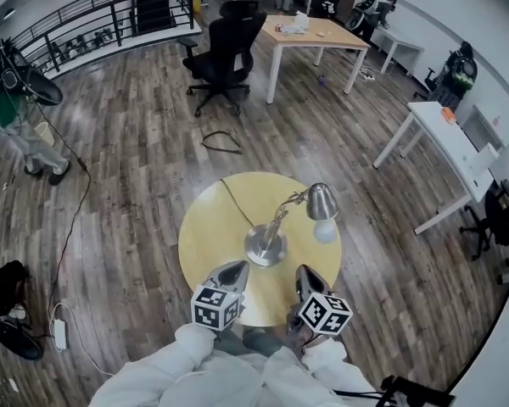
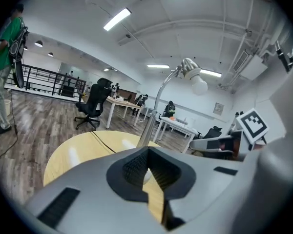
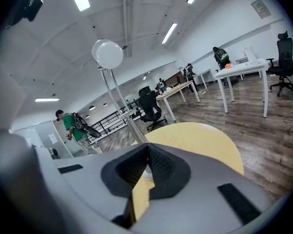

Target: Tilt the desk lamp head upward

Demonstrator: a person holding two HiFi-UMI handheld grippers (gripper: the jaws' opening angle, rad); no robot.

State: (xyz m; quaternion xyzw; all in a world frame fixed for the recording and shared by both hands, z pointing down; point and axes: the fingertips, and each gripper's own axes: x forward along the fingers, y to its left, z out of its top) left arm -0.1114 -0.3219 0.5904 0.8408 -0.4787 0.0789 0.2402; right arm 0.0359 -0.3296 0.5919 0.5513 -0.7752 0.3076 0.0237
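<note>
On the round table point(image 1: 197, 227): the lamp point(image 1: 276, 225) stands mid-table, its head point(image 1: 321, 200) tipped down to the right.
Left gripper point(image 1: 231, 271): closed, empty, near the base point(image 1: 265, 246).
Right gripper point(image 1: 308, 280): closed, empty, short of the head.
Doing it well: I open the right jaws, grip the head, steady the base with the left, lift slowly.

Left gripper point(image 1: 237, 267), right gripper point(image 1: 304, 271): jaws together

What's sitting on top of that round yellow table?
A desk lamp: round metal base, bent neck, shade with white bulb, its black cord trailing off the far edge. The left gripper and right gripper cover the near edge of the table, so that strip can't be seen.
</note>
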